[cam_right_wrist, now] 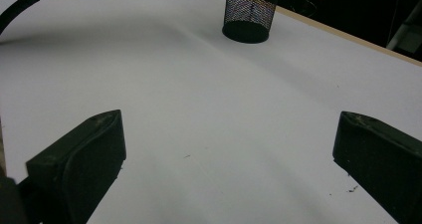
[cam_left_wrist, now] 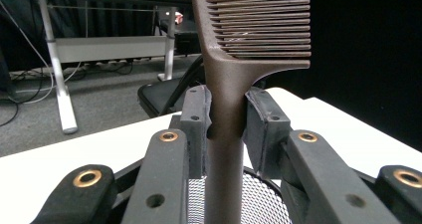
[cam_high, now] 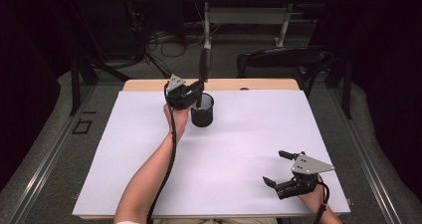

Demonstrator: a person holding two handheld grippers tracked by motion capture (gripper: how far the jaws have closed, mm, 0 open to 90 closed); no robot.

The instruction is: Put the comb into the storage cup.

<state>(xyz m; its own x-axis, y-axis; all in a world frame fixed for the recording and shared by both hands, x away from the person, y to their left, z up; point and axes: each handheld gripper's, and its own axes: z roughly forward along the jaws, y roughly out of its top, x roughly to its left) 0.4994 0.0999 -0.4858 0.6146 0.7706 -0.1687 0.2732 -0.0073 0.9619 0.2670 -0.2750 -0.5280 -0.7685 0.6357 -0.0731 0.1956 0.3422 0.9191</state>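
Note:
A brown comb [cam_high: 204, 62] stands upright with its handle reaching down into a black mesh cup [cam_high: 202, 110] at the back of the white table. My left gripper [cam_high: 198, 88] is shut on the comb's handle [cam_left_wrist: 225, 134], just above the cup's rim [cam_left_wrist: 259, 191]; the comb's teeth [cam_left_wrist: 263, 25] rise above the jaws. My right gripper [cam_high: 276, 168] rests near the table's front right, jaws wide open with bare table between them. In the right gripper view the mesh cup [cam_right_wrist: 248, 15] stands far off at the top.
A white sheet [cam_high: 224, 154] covers the wooden table. A black chair [cam_high: 283, 59] stands behind the table's far edge, and a desk frame [cam_high: 249, 15] with cables lies beyond it. The left gripper's cable [cam_high: 171, 149] runs along the forearm.

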